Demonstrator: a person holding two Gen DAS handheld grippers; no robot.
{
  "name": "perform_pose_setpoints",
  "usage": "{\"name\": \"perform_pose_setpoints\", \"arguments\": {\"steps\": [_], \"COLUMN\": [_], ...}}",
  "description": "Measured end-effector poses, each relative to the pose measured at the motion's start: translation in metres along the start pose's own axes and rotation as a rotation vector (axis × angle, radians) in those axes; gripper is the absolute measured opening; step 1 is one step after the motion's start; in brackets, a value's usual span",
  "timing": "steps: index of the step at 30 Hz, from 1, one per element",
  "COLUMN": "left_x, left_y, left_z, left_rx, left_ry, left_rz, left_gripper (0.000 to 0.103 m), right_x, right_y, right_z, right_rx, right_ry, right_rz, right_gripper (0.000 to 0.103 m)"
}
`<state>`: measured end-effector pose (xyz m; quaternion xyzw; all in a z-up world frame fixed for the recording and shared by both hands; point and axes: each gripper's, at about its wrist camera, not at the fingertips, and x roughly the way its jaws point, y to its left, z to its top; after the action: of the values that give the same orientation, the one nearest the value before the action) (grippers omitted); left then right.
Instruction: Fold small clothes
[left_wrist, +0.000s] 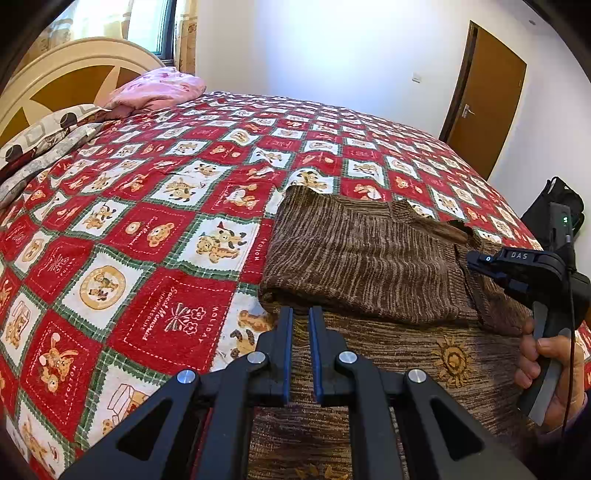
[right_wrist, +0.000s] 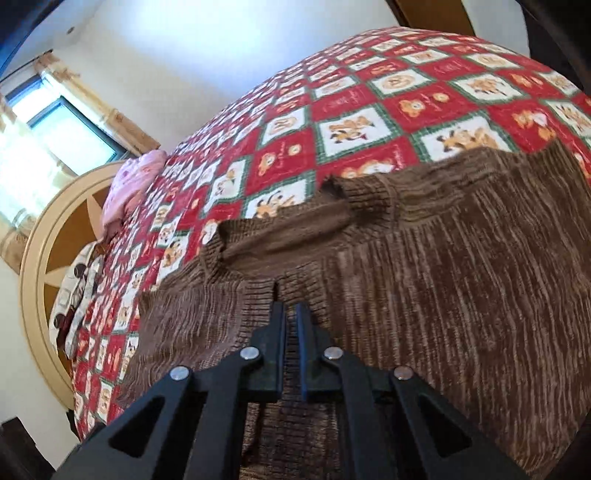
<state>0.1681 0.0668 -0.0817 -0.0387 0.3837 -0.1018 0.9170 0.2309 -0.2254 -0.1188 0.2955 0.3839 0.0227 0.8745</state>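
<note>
- The brown knitted sweater (left_wrist: 369, 258) lies on the red checked bedspread (left_wrist: 147, 229), near its edge, with one part already folded over the body.
- It looks soft, thick and rather heavy; I judge it will sag, so the ribbed edges are the best hold.
- The left gripper (left_wrist: 301, 317) is almost closed with a narrow gap and holds nothing.
- The right gripper (right_wrist: 290, 312) is nearly closed over the ribbed band; whether it pinches it, I cannot tell.

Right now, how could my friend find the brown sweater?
Find the big bed with the red teddy-bear quilt. Near its close edge lies the brown sweater, partly folded. It is the only plain, fuzzy, striped-brown thing; the pillows are pink or spotted.
</note>
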Motion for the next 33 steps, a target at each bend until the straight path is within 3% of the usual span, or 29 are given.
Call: {"name": "perform_pose_setpoints", "arguments": {"steps": [2, 4, 5, 11, 12, 14, 15, 17, 19, 26, 33], "left_x": [0.001, 0.002, 0.004, 0.005, 0.005, 0.006, 0.007, 0.007, 0.007, 0.005, 0.009], "left_y": [-0.002, -0.003, -0.003, 0.002, 0.004, 0.007, 0.008, 0.009, 0.010, 0.010, 0.018], "left_z": [0.000, 0.000, -0.001, -0.002, -0.002, -0.002, -0.002, -0.003, -0.003, -0.002, -0.003], "left_rx": [0.009, 0.016, 0.012, -0.004, -0.013, -0.029, -0.032, -0.036, -0.040, -0.030, -0.051], "left_ry": [-0.002, 0.000, 0.006, 0.014, 0.014, 0.019, 0.022, 0.024, 0.028, 0.013, 0.025], "left_rz": [0.002, 0.006, 0.003, 0.000, 0.001, 0.001, 0.001, 0.000, -0.001, -0.001, 0.013], "left_gripper": [0.009, 0.009, 0.009, 0.009, 0.009, 0.009, 0.009, 0.009, 0.009, 0.009, 0.009], "right_x": [-0.006, -0.006, -0.006, 0.019, 0.021, 0.029, 0.032, 0.032, 0.032, 0.006, 0.017], "right_y": [0.004, 0.004, 0.007, 0.027, 0.034, 0.046, 0.050, 0.057, 0.059, 0.067, 0.063], "right_z": [-0.001, -0.005, -0.007, -0.018, -0.021, -0.026, -0.030, -0.034, -0.034, -0.021, -0.012], "right_rx": [-0.021, -0.025, -0.031, -0.142, -0.187, -0.269, -0.305, -0.357, -0.374, -0.403, -0.530], "right_ry": [0.008, 0.014, 0.011, 0.036, 0.028, 0.048, 0.051, 0.037, 0.039, -0.020, -0.026], "right_rz": [0.025, 0.062, 0.070, -0.010, -0.047, -0.107, -0.139, -0.164, -0.165, -0.144, -0.297], "right_gripper": [0.021, 0.046, 0.052, 0.055, 0.053, 0.029, 0.024, 0.024, 0.015, 0.012, 0.013]}}
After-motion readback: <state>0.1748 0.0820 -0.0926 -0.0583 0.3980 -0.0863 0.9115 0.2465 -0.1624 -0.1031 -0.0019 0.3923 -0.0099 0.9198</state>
